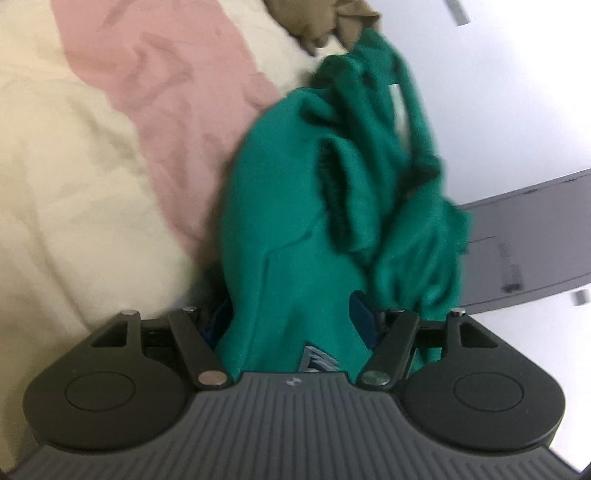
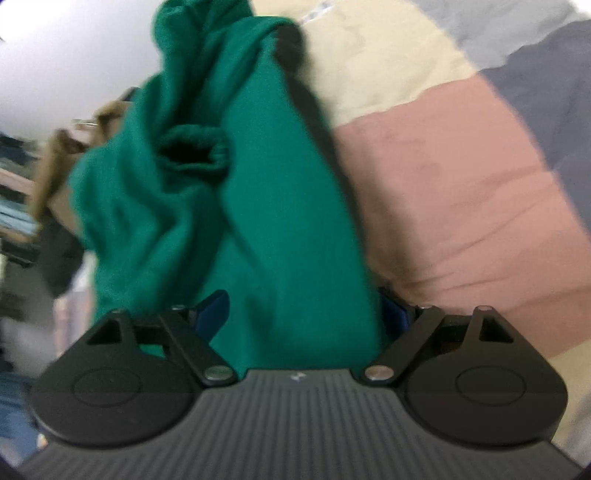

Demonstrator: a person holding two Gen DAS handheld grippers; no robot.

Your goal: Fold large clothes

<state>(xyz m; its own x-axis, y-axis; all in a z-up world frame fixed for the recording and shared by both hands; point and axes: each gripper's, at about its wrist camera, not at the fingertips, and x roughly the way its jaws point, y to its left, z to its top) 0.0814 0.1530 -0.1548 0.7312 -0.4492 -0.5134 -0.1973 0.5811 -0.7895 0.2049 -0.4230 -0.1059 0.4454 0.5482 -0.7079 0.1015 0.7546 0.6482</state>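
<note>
Green sweatshirt [image 1: 295, 236] hangs bunched between my two tools, lifted off the bed [image 1: 66, 177] with its cream and pink quilt below. My left tool [image 1: 291, 325] is clenched on a thick wad of the fabric, the blue pads just showing at either side of the cloth, and a printed patch peeks out near the tool body. My right tool [image 2: 299, 314] grips another wad the same way, cloth filling the space between its fingers. In the right wrist view a ribbed cuff [image 2: 192, 153] gapes open toward me, so at least one sleeve is tangled into the middle of the bundle rather than hanging free. That is my main worry: I judge that if I lay it down like this, the sleeve will be trapped underneath and the fold will come out lumpy. Both grips hold fat gathers, not clean edges, so a sharp shake to spread it could let layers slide out of one tool and drop that side. A brownish garment [image 1: 325, 18] lies near the far end of the bed, and the swinging sweatshirt could snag or drag it.
</note>
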